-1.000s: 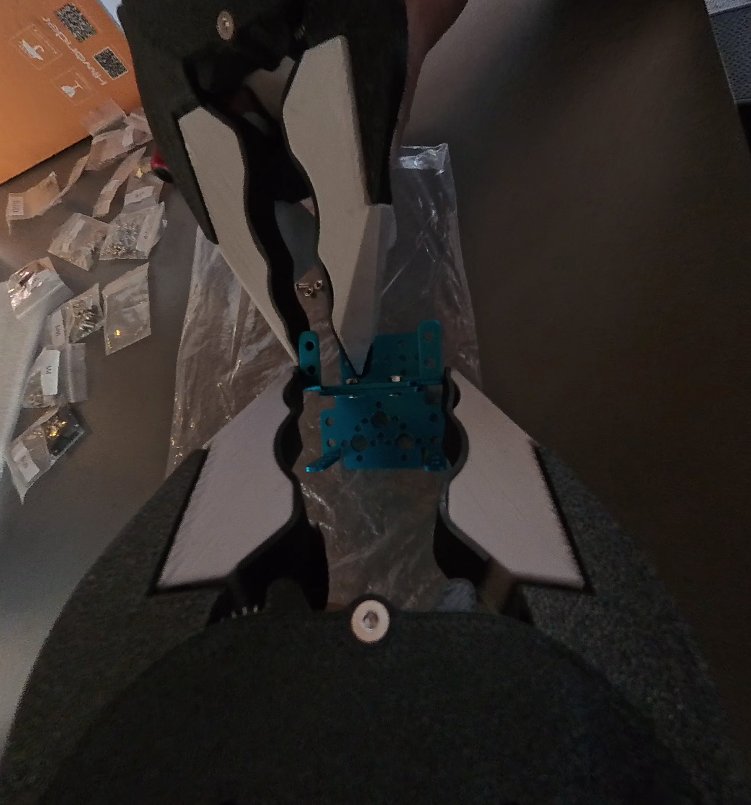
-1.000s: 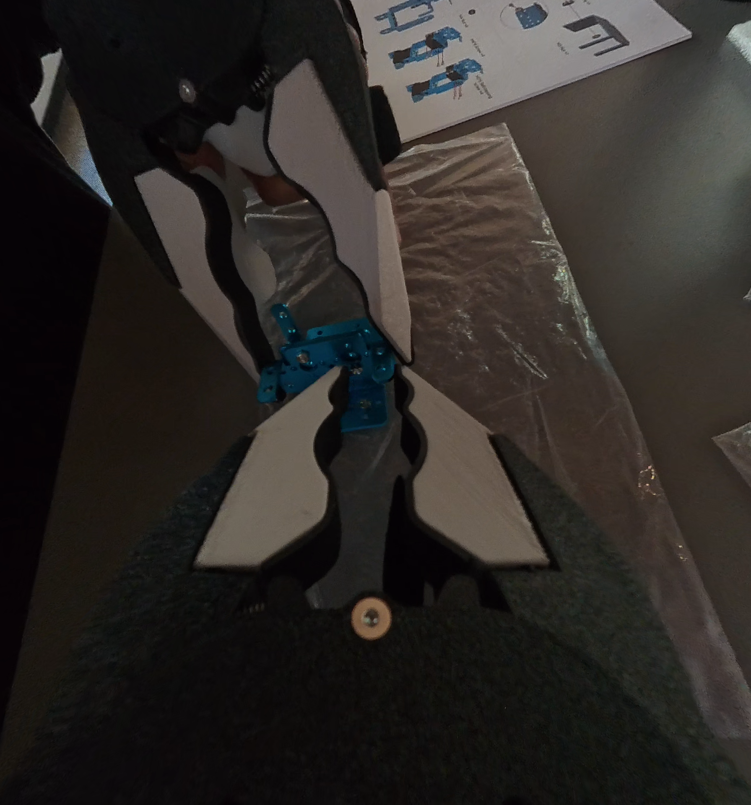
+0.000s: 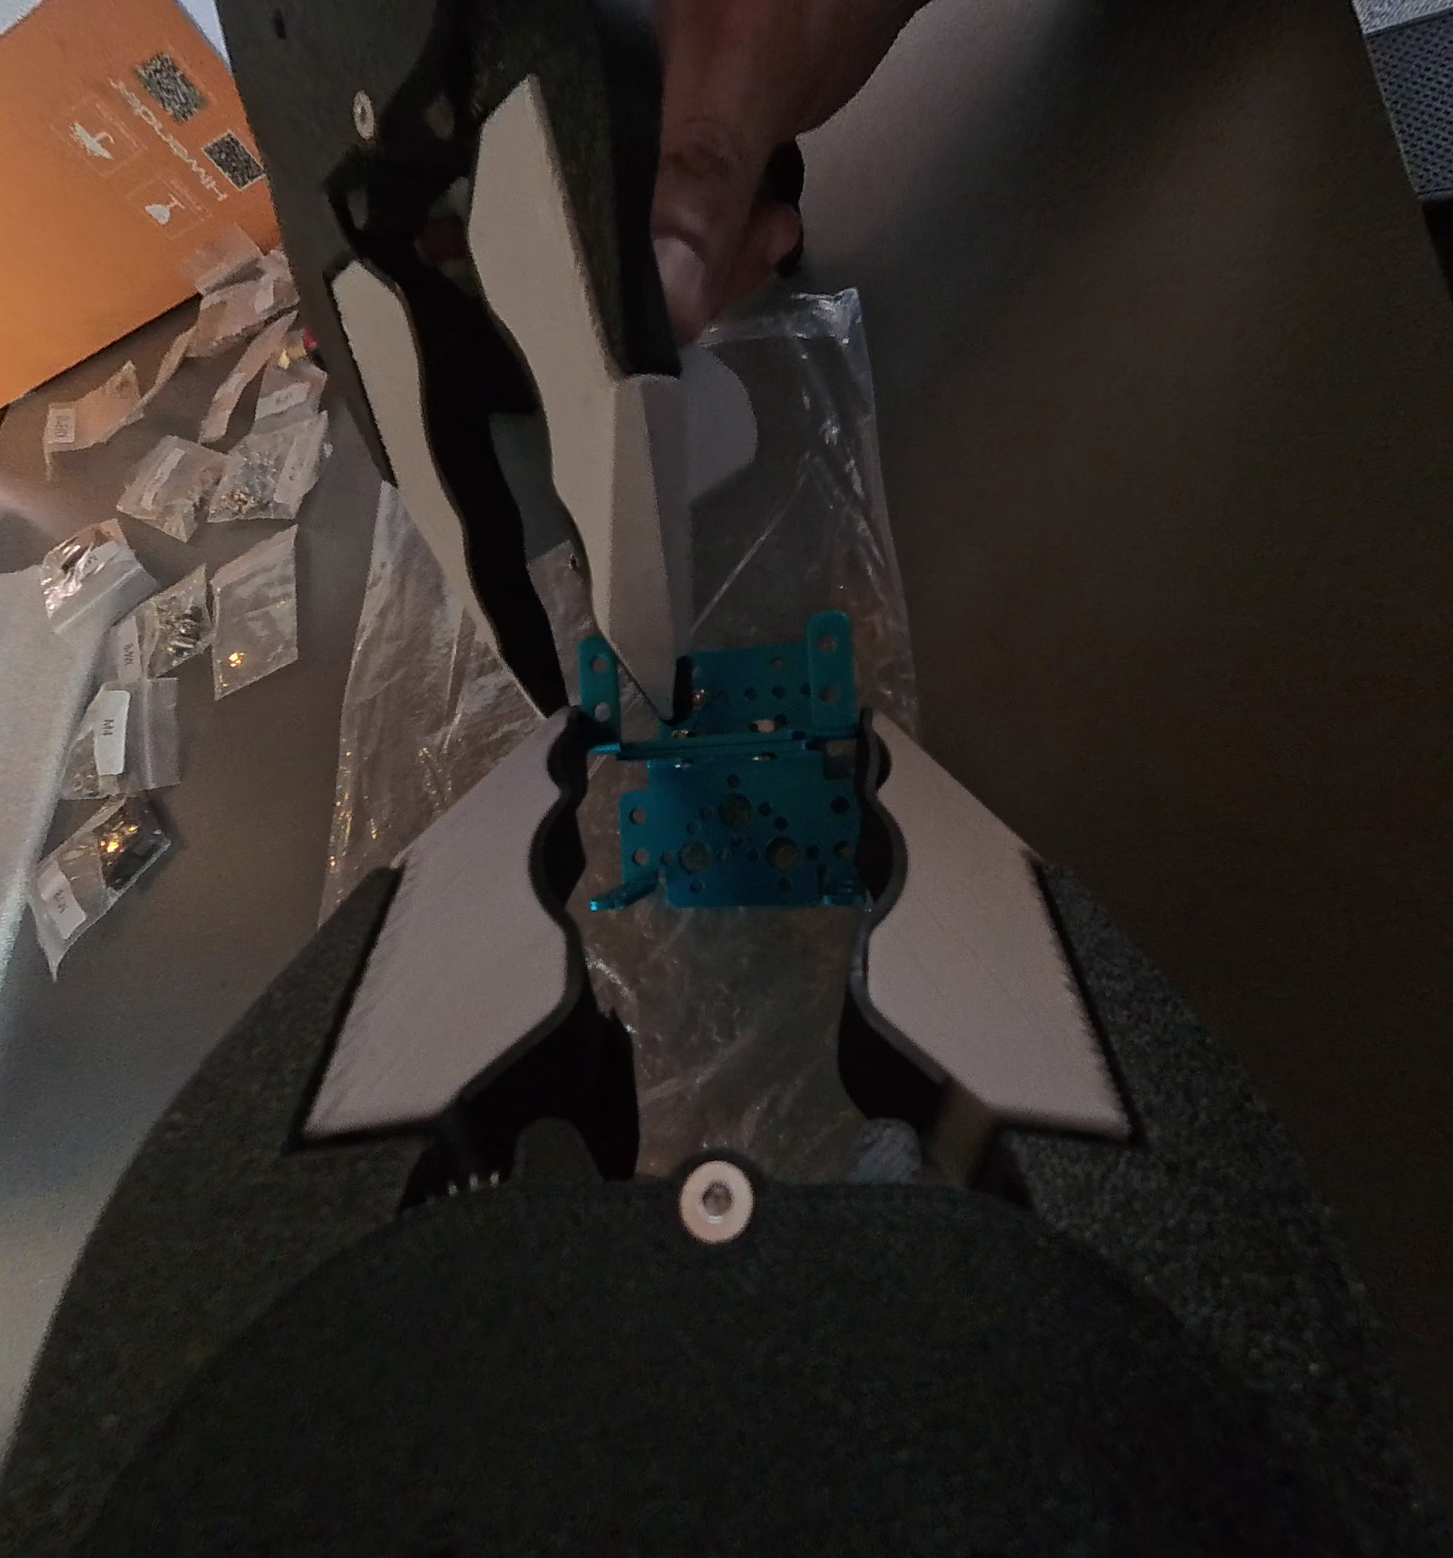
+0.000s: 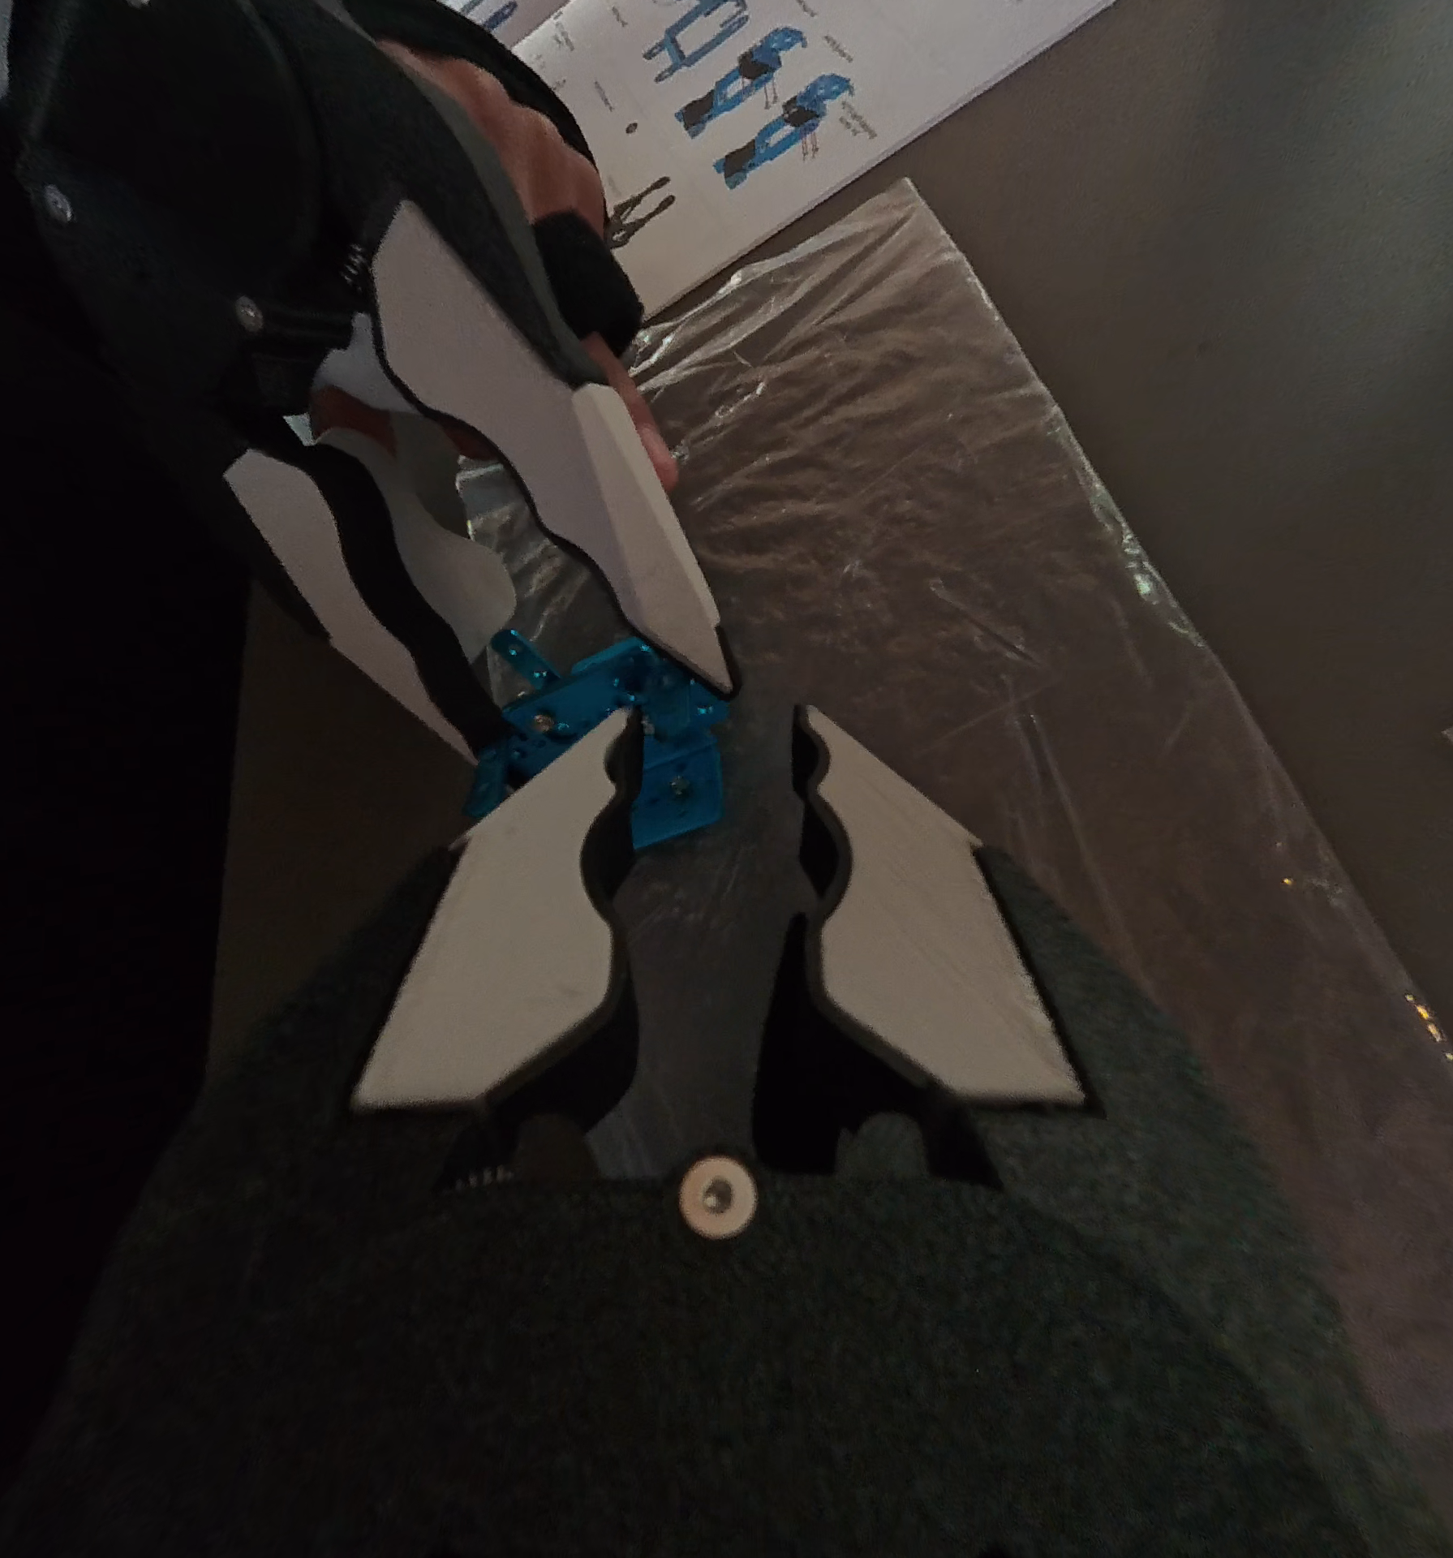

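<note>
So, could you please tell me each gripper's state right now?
Left gripper: shut on the blue perforated metal bracket.
Right gripper: open, one fingertip at that bracket.

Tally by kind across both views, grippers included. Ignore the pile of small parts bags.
blue metal bracket: 1
grippers: 2 (left gripper shut on the bracket, right gripper open beside it)
large clear plastic bag under the bracket: 1
orange box: 1
instruction sheet: 1
Total: 6
</note>
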Available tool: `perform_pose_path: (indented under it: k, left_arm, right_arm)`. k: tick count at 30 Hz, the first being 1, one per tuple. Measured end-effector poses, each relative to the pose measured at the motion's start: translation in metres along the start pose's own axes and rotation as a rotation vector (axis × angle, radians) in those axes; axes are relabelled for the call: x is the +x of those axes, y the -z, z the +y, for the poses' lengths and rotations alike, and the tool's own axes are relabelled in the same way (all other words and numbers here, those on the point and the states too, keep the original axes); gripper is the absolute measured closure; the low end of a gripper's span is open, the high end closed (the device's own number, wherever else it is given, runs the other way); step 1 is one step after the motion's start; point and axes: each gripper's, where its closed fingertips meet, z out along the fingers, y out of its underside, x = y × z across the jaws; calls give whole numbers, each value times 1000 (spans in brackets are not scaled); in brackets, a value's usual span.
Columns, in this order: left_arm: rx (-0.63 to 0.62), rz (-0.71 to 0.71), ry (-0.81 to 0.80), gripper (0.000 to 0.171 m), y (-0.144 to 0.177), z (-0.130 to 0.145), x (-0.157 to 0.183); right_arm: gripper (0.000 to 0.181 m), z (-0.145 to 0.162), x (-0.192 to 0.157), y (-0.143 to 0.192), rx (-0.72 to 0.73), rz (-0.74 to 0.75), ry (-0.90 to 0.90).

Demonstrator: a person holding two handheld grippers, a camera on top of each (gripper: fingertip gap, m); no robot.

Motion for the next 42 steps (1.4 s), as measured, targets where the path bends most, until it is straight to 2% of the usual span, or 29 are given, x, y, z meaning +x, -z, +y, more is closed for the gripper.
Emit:
perform_pose_path:
  k: [5,9,17,19,27,31,34,36,42]
  left_arm:
    - [-3,-4,0,107,0,0,0]
    - [0,-1,-1,107,0,0,0]
    - [-1,-2,3,107,0,0,0]
    - [2,-5,3,107,0,0,0]
    - [2,4,5,107,0,0,0]
    - [4,-1,7,107,0,0,0]
    - [5,-1,1,107,0,0,0]
    - [4,7,10,107,0,1,0]
    - [3,2,6,107,1,1,0]
  right_arm:
    - [144,3,2,-3,-33,40,26]
    - [150,3,1,-2,-22,22,5]
    - [139,3,4,-3,-37,74,37]
    - [145,-1,5,0,-9,74,24]
    - [144,3,1,-2,-47,98,104]
    - [142,-1,3,-2,-24,95,68]
    - [148,-3,1,-1,-8,88,84]
    - [141,-3,-2,0,-15,81,100]
    - [140,3,2,-3,-55,117,129]
